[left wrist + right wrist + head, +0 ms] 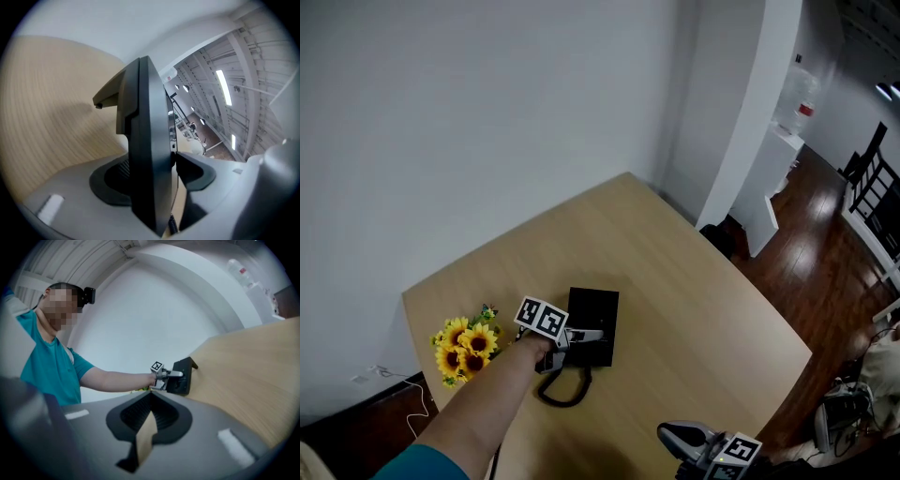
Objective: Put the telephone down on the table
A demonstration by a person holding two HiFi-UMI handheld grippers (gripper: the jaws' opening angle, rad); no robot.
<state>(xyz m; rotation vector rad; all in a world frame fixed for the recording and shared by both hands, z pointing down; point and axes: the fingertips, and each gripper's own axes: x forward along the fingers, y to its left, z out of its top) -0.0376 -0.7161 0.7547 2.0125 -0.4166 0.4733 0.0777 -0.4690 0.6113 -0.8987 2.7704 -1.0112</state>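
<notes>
The black telephone (592, 319) sits on the light wooden table (675, 272), its coiled cord (567, 392) looping toward the front. My left gripper (584, 337) reaches over its near side. In the left gripper view the telephone (145, 117) stands edge-on between the jaws of the left gripper (154, 164). A thin gap shows at the right pad, so the jaws are open around it. My right gripper (673, 434) hovers at the table's front edge, far from the telephone (182, 376). The right gripper (150, 397) is shut with nothing in it.
A bunch of artificial sunflowers (464, 345) lies just left of the telephone near the table's left edge. A white wall runs behind the table. Dark wood floor, a white column (750, 122) and furniture are to the right.
</notes>
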